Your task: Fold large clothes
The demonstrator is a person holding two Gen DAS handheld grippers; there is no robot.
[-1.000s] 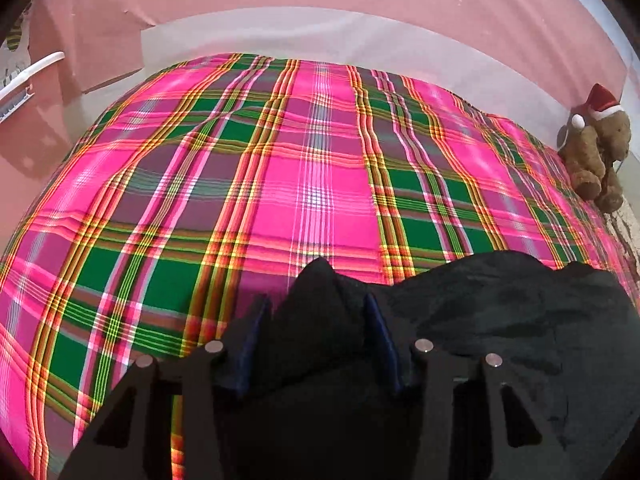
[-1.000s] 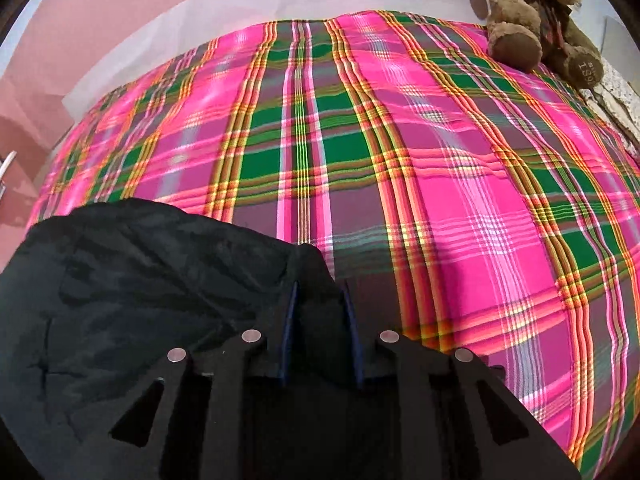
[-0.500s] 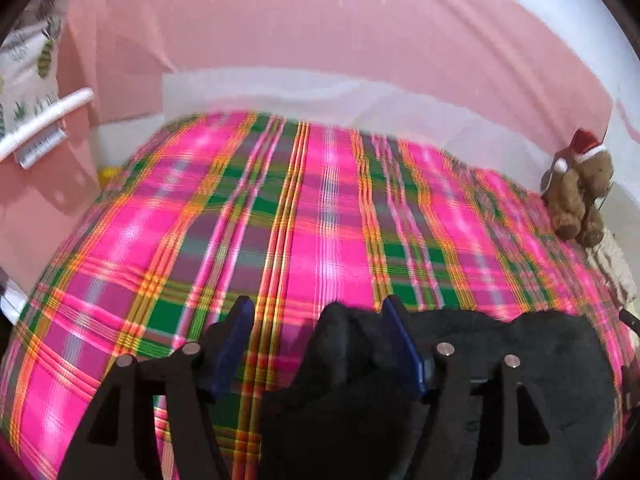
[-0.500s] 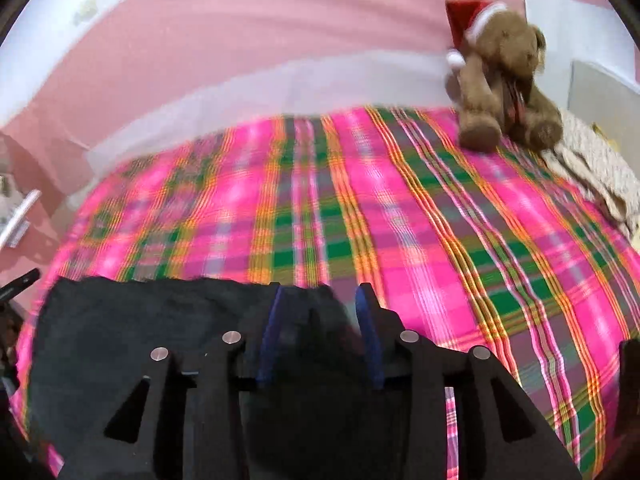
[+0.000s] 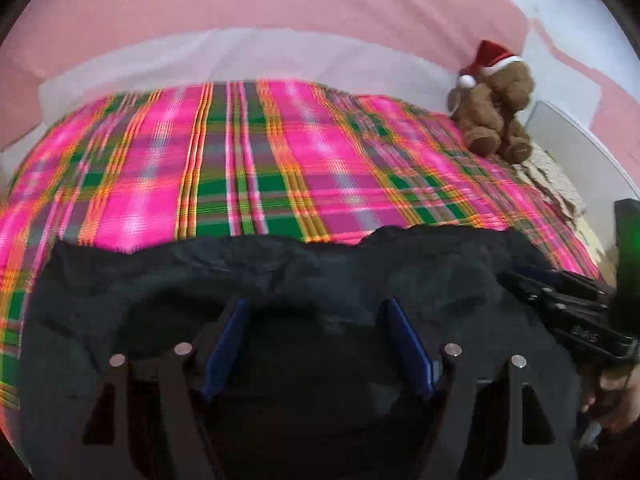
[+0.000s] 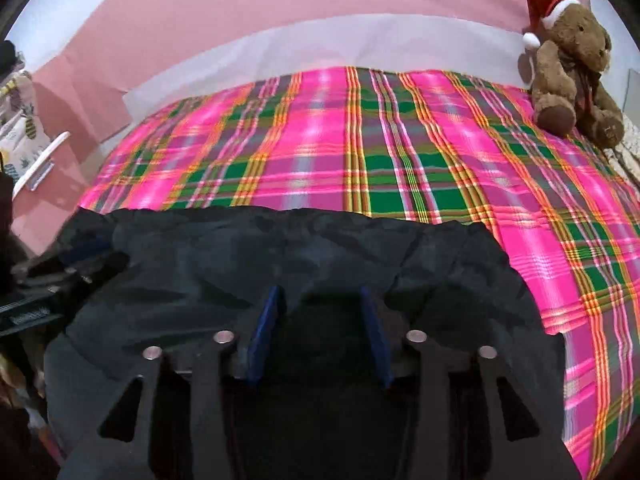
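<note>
A dark, almost black garment [image 5: 304, 280] of thin, softly crinkled cloth lay spread flat across the near part of a bed covered in a bright pink, green and orange plaid sheet [image 5: 248, 168], its far edge running in a wavy, slightly puckered line. The left gripper [image 5: 316, 312], with black angular arms and blue pads, hung just above the garment's middle; its jaws had just been opening and stood wide, released, with only loose cloth beneath and nothing pinched. The right gripper [image 6: 320, 300], of the same build, hovered likewise over the dark cloth [image 6: 280, 248], its jaws also just opened and holding nothing. Beyond both grippers stretched the smooth plaid [image 6: 380, 148], and far off to the right sat a fuzzy brown teddy bear [image 6: 572, 68] in a red Santa hat, against a pink wall [image 5: 280, 0].
</note>
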